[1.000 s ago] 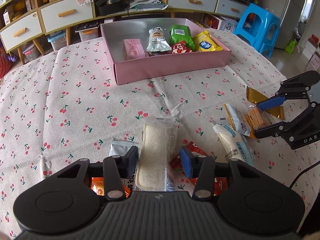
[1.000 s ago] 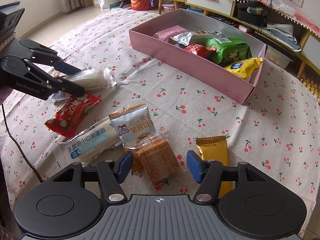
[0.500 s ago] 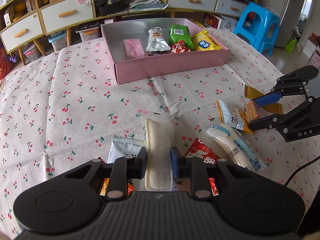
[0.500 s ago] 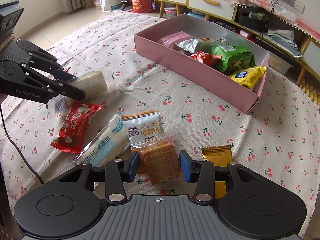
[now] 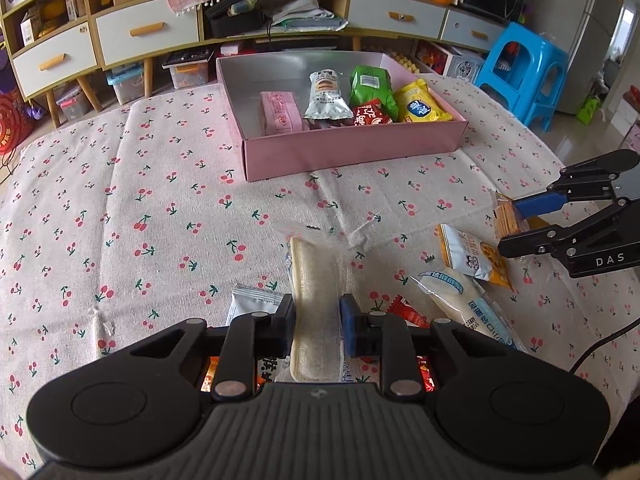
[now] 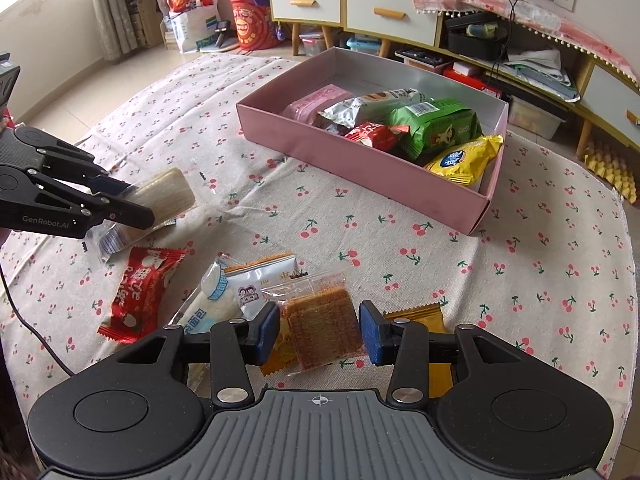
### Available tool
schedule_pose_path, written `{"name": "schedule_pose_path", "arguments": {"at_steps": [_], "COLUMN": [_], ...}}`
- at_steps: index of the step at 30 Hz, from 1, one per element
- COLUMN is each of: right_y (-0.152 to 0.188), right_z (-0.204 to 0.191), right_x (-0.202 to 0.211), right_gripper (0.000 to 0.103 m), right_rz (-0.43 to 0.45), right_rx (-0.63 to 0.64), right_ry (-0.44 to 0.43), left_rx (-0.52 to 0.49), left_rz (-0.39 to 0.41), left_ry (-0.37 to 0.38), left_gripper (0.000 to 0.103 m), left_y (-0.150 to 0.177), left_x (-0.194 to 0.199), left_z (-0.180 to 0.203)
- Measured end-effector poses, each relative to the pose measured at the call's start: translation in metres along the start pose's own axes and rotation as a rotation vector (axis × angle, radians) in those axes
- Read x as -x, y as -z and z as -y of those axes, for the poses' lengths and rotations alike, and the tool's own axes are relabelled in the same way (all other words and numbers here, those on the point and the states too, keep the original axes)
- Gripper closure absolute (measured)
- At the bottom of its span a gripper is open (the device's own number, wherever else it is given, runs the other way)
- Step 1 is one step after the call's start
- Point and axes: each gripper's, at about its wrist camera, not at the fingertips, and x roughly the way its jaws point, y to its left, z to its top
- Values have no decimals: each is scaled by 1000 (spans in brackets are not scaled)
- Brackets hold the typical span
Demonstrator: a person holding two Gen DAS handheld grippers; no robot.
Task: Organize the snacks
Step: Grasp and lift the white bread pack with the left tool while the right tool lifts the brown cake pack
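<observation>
Your left hand-held gripper (image 5: pixel 318 326) has just closed its jaws on the pale wafer bar (image 5: pixel 314 280) in clear wrap; both pads press its sides, and its far end tilts up off the counter (image 5: pixel 120 208). Your right hand-held gripper (image 6: pixel 318 330) has likewise just narrowed, and its blue pads now clamp the brown cracker packet (image 6: pixel 322 326) between them.

Loose snacks lie near you: a red packet (image 6: pixel 138 294), a long white bread packet (image 5: pixel 466 302), a blue-and-orange biscuit packet (image 5: pixel 470 254), a grey sachet (image 5: pixel 252 304) beside the left jaw, and a gold packet (image 6: pixel 420 320) partly under the right jaw.

The pink box (image 5: pixel 352 150) stands at the far side of the counter. Its right half holds pink, silver, green, red and yellow packets; its left half shows bare floor. Between the snack cluster and the box's near wall the cherry-print cloth lies open, creased but unobstructed. A blue stool (image 5: pixel 524 68) stands beyond the counter's right edge.
</observation>
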Motion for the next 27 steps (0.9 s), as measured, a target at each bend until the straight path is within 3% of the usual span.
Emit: {"name": "schedule_pose_path", "arguments": {"at_steps": [14, 22, 23, 27], "right_y": [-12, -6, -4, -2], "right_z": [23, 14, 12, 11], "right_x": [4, -16, -17, -20], "right_gripper": [68, 59, 54, 52], "right_rz": [63, -34, -28, -33], "right_rx": [-192, -118, -99, -82], "right_ry": [17, 11, 22, 36], "left_rx": [104, 109, 109, 112], "left_rz": [31, 13, 5, -15], "left_ry": [14, 27, 28, 32], "left_gripper": [82, 82, 82, 82], "left_y": [-15, -17, -17, -16], "left_x": [4, 0, -2, -6], "left_z": [-10, -8, -7, -7]}}
